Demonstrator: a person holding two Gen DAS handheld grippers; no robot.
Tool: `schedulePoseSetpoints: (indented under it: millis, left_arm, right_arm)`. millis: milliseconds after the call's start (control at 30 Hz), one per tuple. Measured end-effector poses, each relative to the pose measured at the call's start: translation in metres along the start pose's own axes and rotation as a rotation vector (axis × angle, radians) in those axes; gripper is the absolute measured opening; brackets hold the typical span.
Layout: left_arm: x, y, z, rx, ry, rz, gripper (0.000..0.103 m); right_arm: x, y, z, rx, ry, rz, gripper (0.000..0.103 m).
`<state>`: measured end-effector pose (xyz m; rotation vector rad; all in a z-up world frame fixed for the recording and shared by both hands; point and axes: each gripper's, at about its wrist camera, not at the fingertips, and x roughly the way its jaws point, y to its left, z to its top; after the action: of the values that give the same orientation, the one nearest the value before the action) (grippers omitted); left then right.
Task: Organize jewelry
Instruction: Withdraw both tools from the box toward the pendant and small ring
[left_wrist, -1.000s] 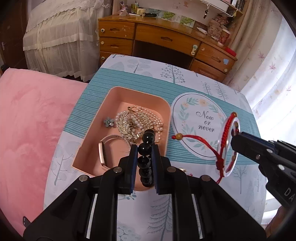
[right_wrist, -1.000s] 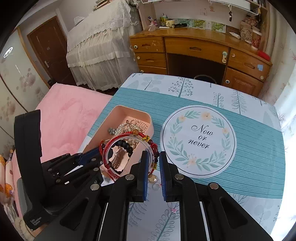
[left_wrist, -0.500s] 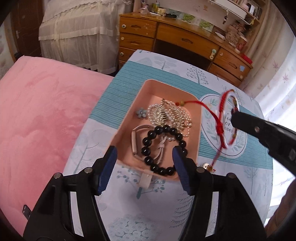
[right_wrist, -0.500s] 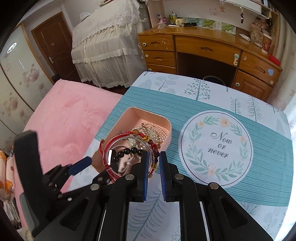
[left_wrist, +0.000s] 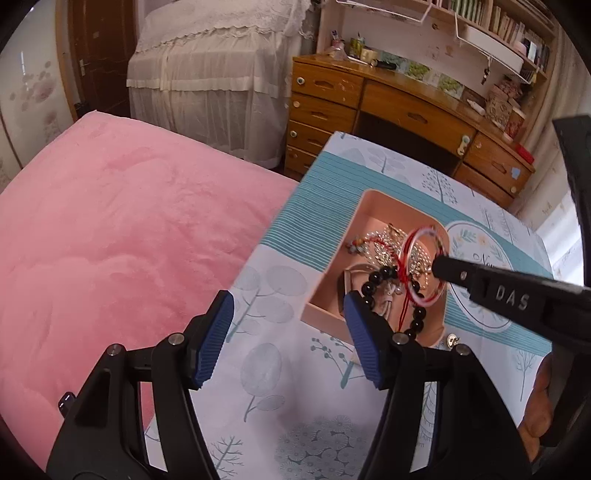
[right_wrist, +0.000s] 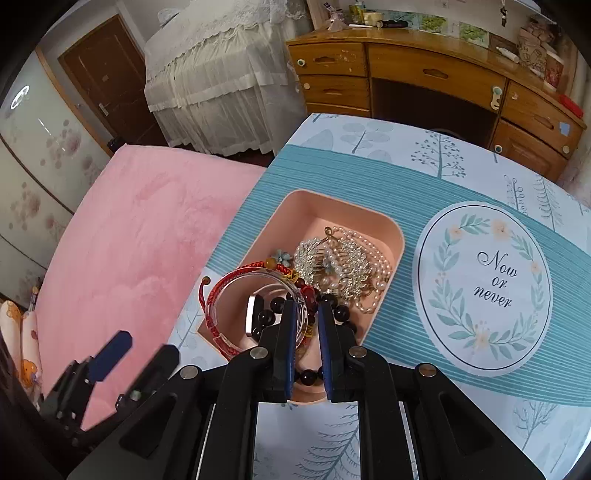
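R gripper (right_wrist: 306, 317) is clamping its jaws nearly together on the rim of a clear bangle (right_wrist: 255, 306) w/ a red cord bracelet (right_wrist: 236, 278) wrapped round it, and is holding the pair just above the near end of the pink tray (right_wrist: 395, 232). In the left wrist view the same ring (left_wrist: 421, 266) is hanging edge-on off the tip of the R gripper (left_wrist: 439, 264), cord tail dangling toward the tray floor.

L gripper (left_wrist: 288, 325) is standing w/ jaws apart, nothing between them, over the tablecloth (left_wrist: 295, 387) near the tray's (left_wrist: 325, 314) front wall.

Tray contents: black bead bracelet (left_wrist: 384, 275) lying at the near end, beside a pale band; further back a silver filigree piece (right_wrist: 332, 262) and pearl strand (right_wrist: 373, 273) are sitting tangled together, small blue flower charm (right_wrist: 282, 256) next to them.

Handling, as I judge it: bangle is looking light, stiff, smooth and prob. slippery, so a rim pinch is the sensible hold, but it could swing or slide. Cord is soft, may snag on the filigree. Beads are prob. on elastic – floppy; best taken across two or three beads. A small metal bit (left_wrist: 452, 339) is lying on the cloth beside the tray, too small to ID.
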<state>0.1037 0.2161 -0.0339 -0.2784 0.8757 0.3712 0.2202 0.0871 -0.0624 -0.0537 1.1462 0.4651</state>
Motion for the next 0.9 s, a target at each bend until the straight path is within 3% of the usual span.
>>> schedulePoseSetpoints:
  millis: [233, 367, 900]
  left_arm:
    - [-0.017, 0.002, -0.004, 0.004, -0.018, -0.029, 0.059]
    - [-0.027, -0.001, -0.008, 0.023, -0.019, -0.041, 0.060]
    - [-0.045, -0.014, -0.032, 0.096, 0.006, -0.066, 0.062]
  right_arm:
    - [0.011, 0.005, -0.006, 0.000, 0.072, 0.026, 0.015]
    - [0.002, 0.005, -0.015, -0.008, 0.042, 0.020, 0.034]
    - [-0.071, -0.038, -0.073, 0.040, -0.067, -0.001, 0.034]
